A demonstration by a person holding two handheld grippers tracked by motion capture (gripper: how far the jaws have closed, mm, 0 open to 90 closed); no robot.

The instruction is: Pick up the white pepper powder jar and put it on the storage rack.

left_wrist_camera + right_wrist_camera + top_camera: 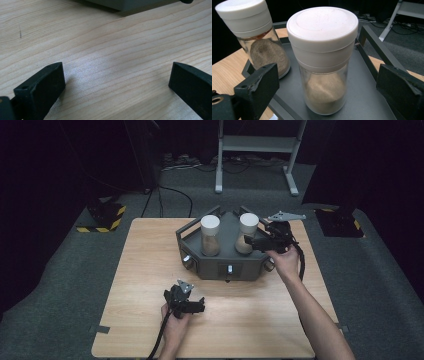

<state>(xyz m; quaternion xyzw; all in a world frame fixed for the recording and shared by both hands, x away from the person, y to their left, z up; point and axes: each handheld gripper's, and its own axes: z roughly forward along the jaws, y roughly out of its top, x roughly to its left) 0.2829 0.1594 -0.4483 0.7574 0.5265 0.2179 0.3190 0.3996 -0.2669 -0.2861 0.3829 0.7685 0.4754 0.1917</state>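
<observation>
Two glass jars with white lids and brown powder inside stand upright on a dark grey tray (227, 270): the left jar (210, 235) and the right jar (246, 233). In the right gripper view the nearer jar (323, 60) sits between the two jaws with gaps on both sides, and the other jar (255, 37) stands behind at the left. My right gripper (247, 241) is open, level with the right jar's lower body. My left gripper (201, 306) rests low over the bare wooden table (112, 50), open, with nothing between its jaws.
The tray (364, 100) has raised rails around its rim and small knobs on its front faces. A white metal frame (255, 145) stands on the grey floor beyond the table, with cables and yellow-black striped bases nearby. Bare table wood (150, 265) lies left of the tray.
</observation>
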